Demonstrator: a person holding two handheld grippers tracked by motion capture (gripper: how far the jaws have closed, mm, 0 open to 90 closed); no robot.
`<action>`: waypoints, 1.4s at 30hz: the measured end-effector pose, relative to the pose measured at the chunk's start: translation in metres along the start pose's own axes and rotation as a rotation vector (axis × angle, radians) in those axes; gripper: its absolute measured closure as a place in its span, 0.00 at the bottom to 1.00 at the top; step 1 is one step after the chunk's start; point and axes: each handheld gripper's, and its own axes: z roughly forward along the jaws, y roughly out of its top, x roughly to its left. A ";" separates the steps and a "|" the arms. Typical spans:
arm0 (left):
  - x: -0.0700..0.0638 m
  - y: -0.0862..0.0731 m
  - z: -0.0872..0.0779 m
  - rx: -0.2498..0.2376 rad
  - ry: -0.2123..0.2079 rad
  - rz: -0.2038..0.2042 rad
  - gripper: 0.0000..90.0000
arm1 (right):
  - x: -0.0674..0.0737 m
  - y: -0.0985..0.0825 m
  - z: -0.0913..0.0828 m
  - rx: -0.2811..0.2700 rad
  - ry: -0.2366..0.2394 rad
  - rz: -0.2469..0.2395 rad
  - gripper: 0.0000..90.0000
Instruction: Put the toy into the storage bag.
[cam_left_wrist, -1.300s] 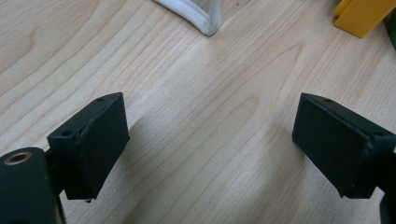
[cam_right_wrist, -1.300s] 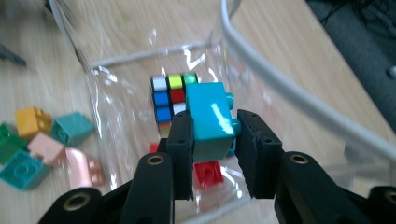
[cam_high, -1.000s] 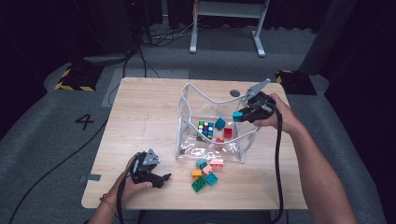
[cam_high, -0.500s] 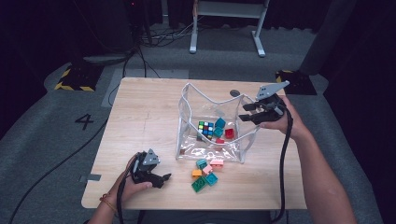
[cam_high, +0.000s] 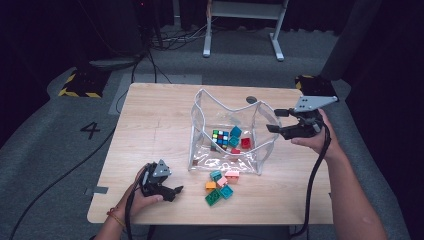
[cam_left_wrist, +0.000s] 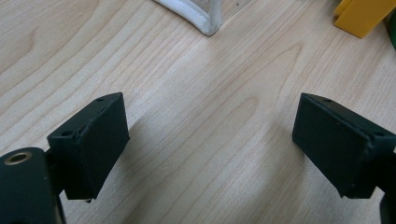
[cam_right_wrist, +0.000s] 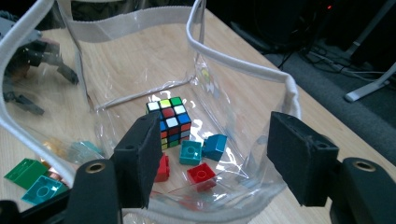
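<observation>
I see the clear plastic pouch (cam_high: 227, 150) standing open near the middle of the counter (cam_high: 150, 130), its white-trimmed rim (cam_right_wrist: 233, 63) wide and slack. Inside it lie a scrambled puzzle cube (cam_right_wrist: 169, 121), two teal bricks (cam_right_wrist: 203, 149) just beside the cube, and red bricks (cam_right_wrist: 201, 175) nearer the pouch's right wall. Outside, just in front of the pouch, a small heap of bricks (cam_high: 220, 186) sits on the counter: teal, pink, orange and green.

My right hand-held gripper (cam_high: 274, 120) hangs just beyond the pouch's right rim. Its jaws have just been opening, and they stand apart with nothing between the pads.

My left hand-held gripper (cam_high: 176, 190) rests low at the counter's near left, left of the heap, jaws spread wide over bare wood and holding nothing.
</observation>
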 end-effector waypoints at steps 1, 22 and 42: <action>0.000 0.000 0.000 0.000 -0.001 -0.002 0.12 | 0.001 -0.002 -0.003 -0.009 -0.005 0.001 0.40; 0.000 0.000 0.000 0.000 0.005 0.001 0.12 | 0.028 -0.053 -0.025 -0.037 -0.042 0.011 0.36; 0.000 0.000 0.000 0.001 0.005 0.000 0.12 | 0.068 -0.112 0.018 0.028 0.094 0.042 0.45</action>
